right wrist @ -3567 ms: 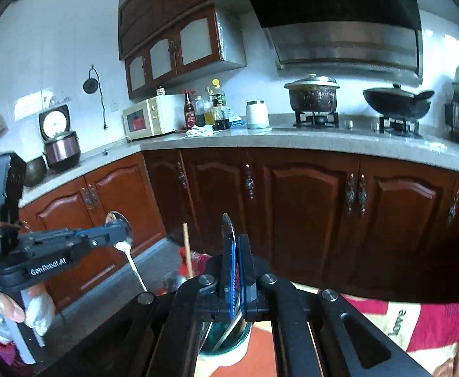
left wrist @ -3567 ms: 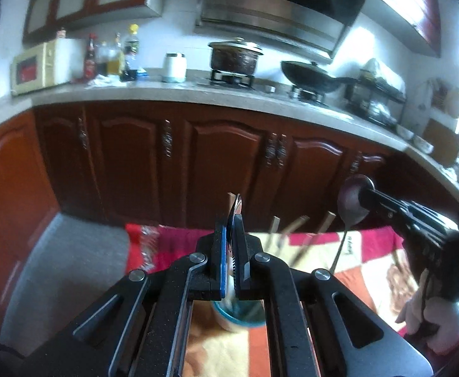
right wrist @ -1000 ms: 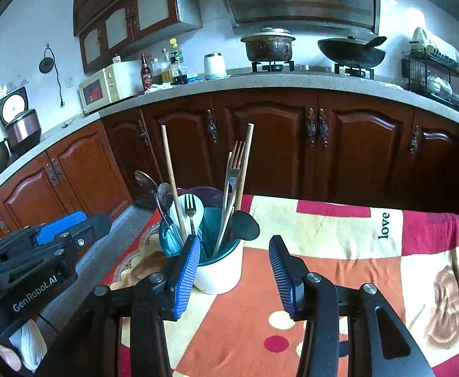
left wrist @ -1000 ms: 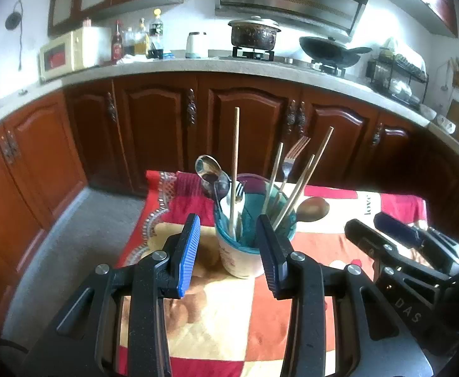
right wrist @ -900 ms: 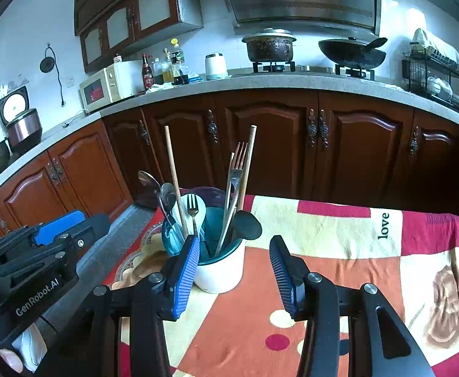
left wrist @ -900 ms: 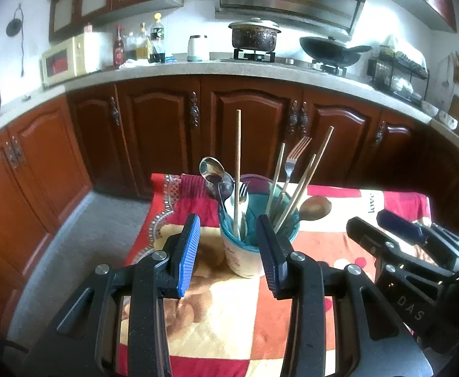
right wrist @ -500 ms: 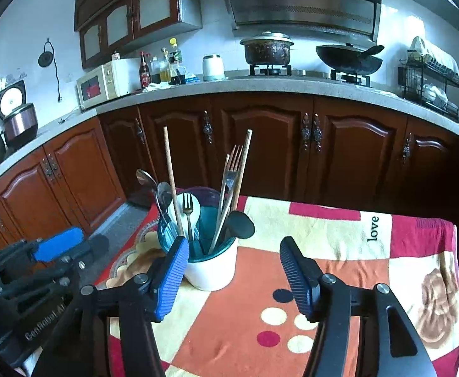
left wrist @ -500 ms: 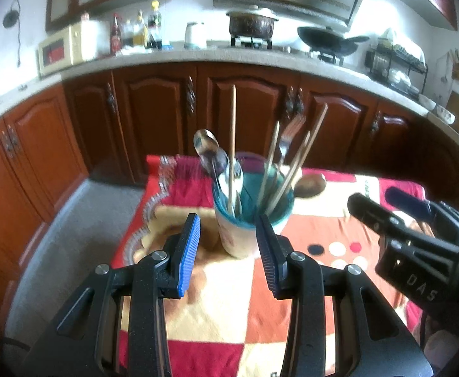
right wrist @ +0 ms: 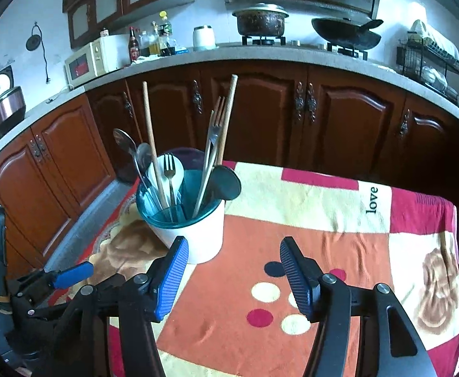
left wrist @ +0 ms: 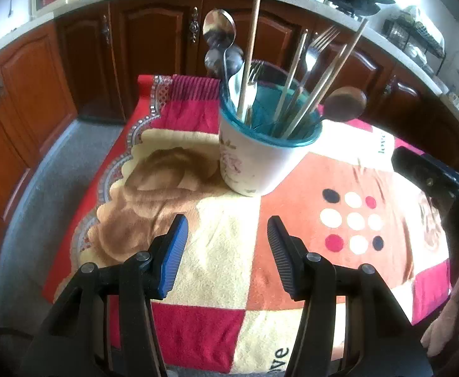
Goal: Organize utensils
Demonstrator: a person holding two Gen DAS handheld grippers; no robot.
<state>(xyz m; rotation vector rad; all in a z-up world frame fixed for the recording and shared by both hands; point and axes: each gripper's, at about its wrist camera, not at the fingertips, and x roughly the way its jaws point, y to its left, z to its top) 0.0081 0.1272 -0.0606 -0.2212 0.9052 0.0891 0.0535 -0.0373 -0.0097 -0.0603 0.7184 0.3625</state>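
While left wrist crops it, right wrist shows the microwave [right wrist: 86, 59] whole.

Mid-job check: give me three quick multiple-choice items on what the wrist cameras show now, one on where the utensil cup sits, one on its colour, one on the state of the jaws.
1. Where does the utensil cup stand?
A. on the patterned cloth
B. on the kitchen counter
C. on the grey floor

2. What colour is the inside of the cup?
A. red
B. teal
C. yellow

3. How do the jaws of the left gripper and the right gripper stand?
A. both shut on a spoon
B. left shut on a fork, right open
C. both open, nothing between them

Answers:
1. A: the cup's base rests on the cloth, near its far left part, in both wrist views.
2. B: the rim and inner wall show teal above a white outside.
3. C: only cloth shows between each pair of blue pads; the left jaws have just been opening wider.
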